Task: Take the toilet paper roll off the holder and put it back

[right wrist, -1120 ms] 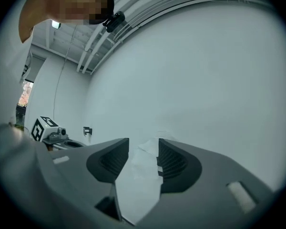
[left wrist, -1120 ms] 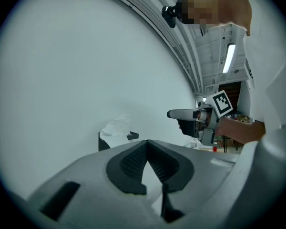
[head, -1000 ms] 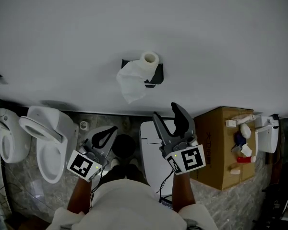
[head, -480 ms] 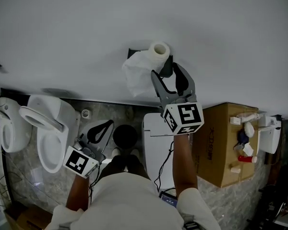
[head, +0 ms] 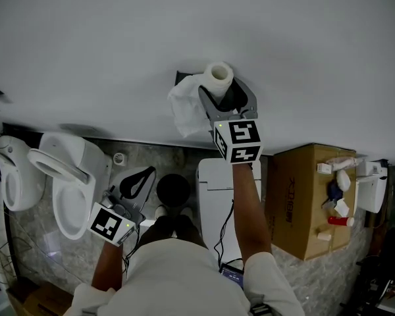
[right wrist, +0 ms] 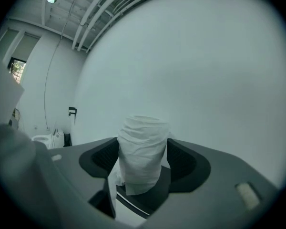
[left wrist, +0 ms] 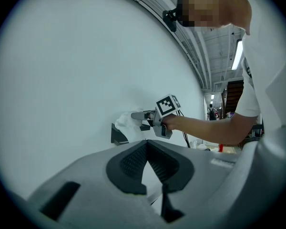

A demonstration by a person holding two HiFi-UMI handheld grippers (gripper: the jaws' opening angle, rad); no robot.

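Moved: the right gripper has come up from over the floor to the wall-mounted holder. Its jaws have just been opening, and the toilet paper roll now stands between them.
Roll, place: it sits upright on the black holder against the white wall, core opening upward. A loose, crumpled tail of paper hangs down its left side.
Roll, handling: probably very light and soft. The wound layers should dent under a hard squeeze, and only the cardboard core gives any stiffness. The outer wrap looks slack and wrinkled in the right gripper view, so it may slide or unwind rather than carry the roll.
Where to hold: across the round body at about mid-height, one pad on each side and clear of the hanging tail, with a gentle close.
Seating: what keeps the roll on the holder is hidden, so the way off is uncertain.
Right claw: spread wide to either side of the roll, not yet pressing on it.
Left claw: the left gripper hangs low near the person's body, well apart from the holder, tips together with nothing in them.
Around: white toilets at the left of the floor, a cardboard box at the right.
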